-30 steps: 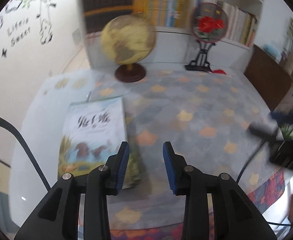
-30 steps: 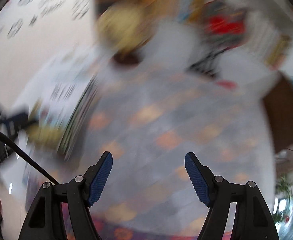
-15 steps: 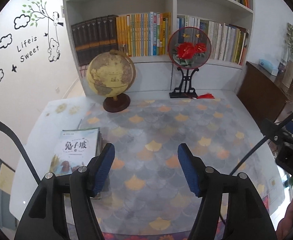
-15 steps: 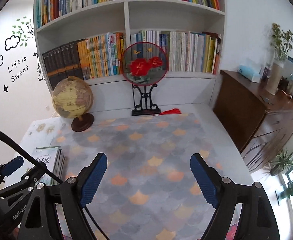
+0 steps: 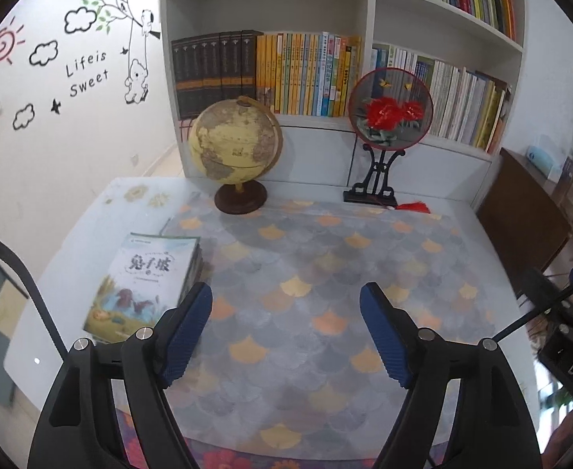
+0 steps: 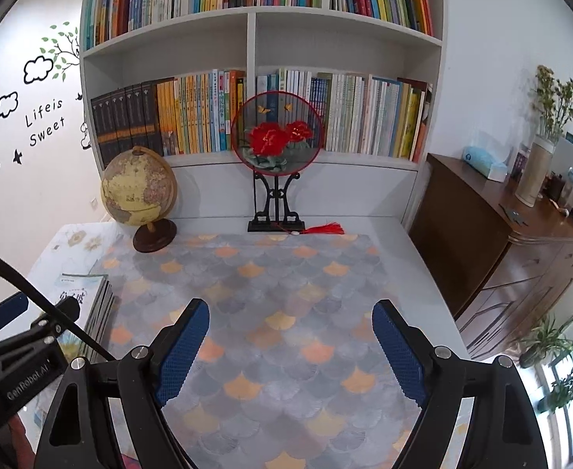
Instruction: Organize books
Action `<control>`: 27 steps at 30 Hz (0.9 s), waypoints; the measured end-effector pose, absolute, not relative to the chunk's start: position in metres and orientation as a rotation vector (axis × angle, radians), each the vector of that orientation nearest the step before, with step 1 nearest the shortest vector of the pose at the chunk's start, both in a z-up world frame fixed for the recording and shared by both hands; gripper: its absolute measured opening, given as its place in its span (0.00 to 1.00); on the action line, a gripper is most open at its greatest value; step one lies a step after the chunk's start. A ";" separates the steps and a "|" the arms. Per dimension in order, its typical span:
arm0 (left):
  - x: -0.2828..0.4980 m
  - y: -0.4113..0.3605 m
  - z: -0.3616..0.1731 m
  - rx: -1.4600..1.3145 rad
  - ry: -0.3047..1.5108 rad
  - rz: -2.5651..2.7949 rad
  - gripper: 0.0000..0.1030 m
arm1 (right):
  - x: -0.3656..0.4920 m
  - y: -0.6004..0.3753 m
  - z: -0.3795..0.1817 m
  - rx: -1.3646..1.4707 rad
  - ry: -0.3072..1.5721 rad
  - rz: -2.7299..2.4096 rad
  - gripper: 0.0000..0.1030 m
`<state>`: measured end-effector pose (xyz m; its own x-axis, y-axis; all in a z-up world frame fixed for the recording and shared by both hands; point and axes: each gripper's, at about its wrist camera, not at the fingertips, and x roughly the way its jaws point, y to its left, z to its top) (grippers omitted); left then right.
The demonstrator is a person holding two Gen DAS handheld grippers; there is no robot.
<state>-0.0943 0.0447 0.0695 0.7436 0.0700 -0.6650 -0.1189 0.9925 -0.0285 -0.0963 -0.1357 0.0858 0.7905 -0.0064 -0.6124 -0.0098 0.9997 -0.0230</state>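
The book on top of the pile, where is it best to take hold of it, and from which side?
Probably the top book by its near right corner, coming from the cloth side. It lies flat on the pile, so only edges offer grip, and there the open left claw is closest.

Two wrist views, downward over table [image 5: 71, 258]
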 end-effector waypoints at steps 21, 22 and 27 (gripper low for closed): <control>-0.091 0.010 0.071 0.013 0.753 0.133 0.76 | -0.087 -0.154 0.085 -0.004 0.654 0.043 0.81; -0.092 0.010 0.071 0.011 0.750 0.132 0.76 | -0.086 -0.154 0.085 -0.001 0.656 0.045 0.81; -0.093 0.006 0.077 0.072 0.713 0.167 0.76 | -0.084 -0.154 0.084 -0.008 0.655 0.040 0.81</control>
